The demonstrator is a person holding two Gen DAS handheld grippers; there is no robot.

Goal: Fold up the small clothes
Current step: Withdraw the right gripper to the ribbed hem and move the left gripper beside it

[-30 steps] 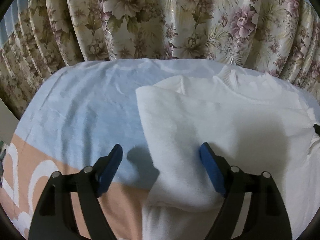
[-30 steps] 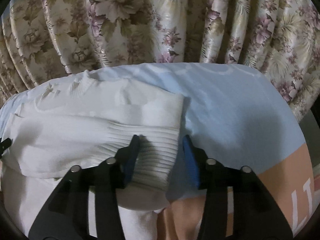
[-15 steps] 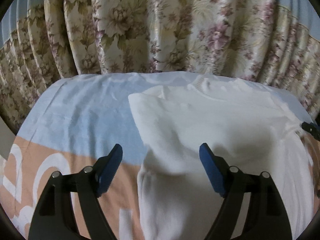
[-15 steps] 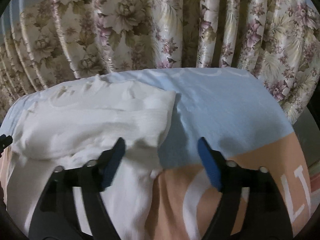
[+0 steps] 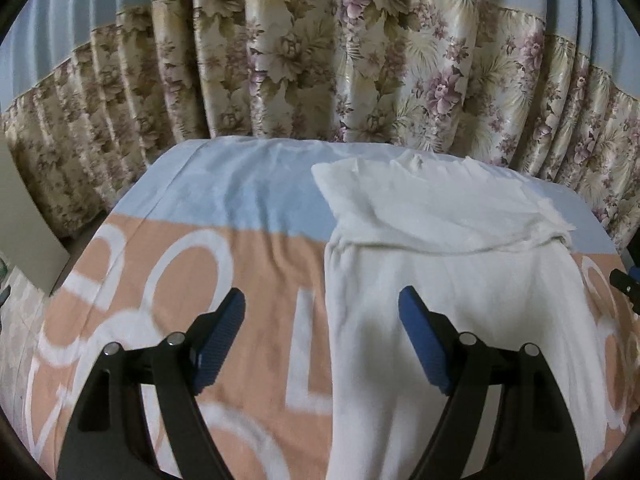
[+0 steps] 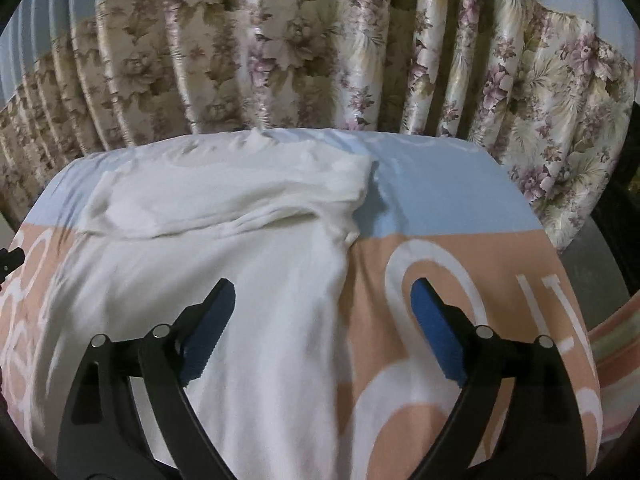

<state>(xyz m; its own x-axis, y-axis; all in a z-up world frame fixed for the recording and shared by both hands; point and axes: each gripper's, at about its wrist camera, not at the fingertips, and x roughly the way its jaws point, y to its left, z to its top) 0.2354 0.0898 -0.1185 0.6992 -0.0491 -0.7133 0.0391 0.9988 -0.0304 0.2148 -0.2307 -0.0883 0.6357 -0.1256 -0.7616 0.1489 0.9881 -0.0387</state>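
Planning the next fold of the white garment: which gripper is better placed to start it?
Neither clearly. The left hand-held gripper straddles the garment's left edge, the right hand-held gripper its right edge. Both are open and empty.

Backdrop: pleated floral curtain [image 5: 360,80] in cream, tan and mauve, spanning the far side.
Upper band: plain pale-blue curtain top [image 5: 80,12].
Surface: bed cover [image 5: 256,280], light blue far, peach with white lettering near.
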